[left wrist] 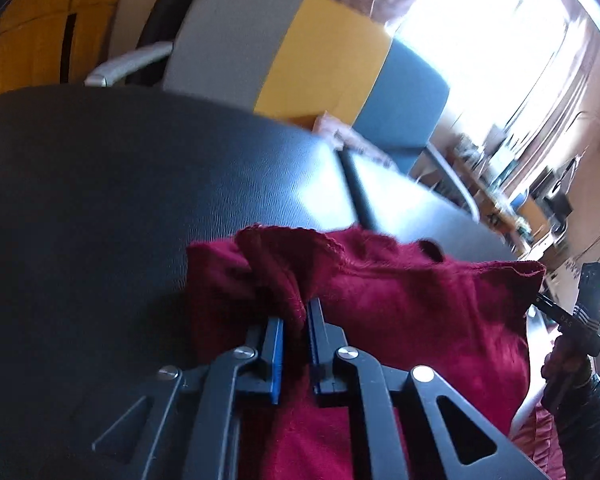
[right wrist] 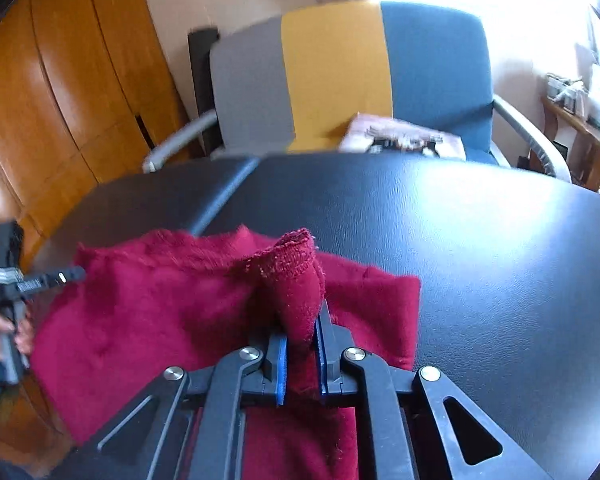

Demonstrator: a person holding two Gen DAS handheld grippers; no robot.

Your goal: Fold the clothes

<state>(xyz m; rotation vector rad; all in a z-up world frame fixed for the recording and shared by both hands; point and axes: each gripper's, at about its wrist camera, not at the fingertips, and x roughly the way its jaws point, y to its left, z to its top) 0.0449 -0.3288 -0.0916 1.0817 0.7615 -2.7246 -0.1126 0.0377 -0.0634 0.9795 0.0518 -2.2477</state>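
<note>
A dark red knitted garment (left wrist: 412,312) is stretched between my two grippers just above the black padded table (left wrist: 100,200). My left gripper (left wrist: 296,312) is shut on a bunched corner of it. In the right wrist view the same garment (right wrist: 160,312) spreads to the left, and my right gripper (right wrist: 300,324) is shut on its other hemmed corner. The right gripper shows in the left wrist view (left wrist: 548,304) at the cloth's far right edge. The left gripper shows in the right wrist view (right wrist: 74,274) at the cloth's left edge.
A grey, yellow and blue armchair (right wrist: 340,72) stands behind the table, with a folded pinkish cloth (right wrist: 400,136) on its seat. Wooden cabinets (right wrist: 60,100) are at the left. A cluttered shelf (left wrist: 512,184) stands by the bright window. The table (right wrist: 480,240) has a seam.
</note>
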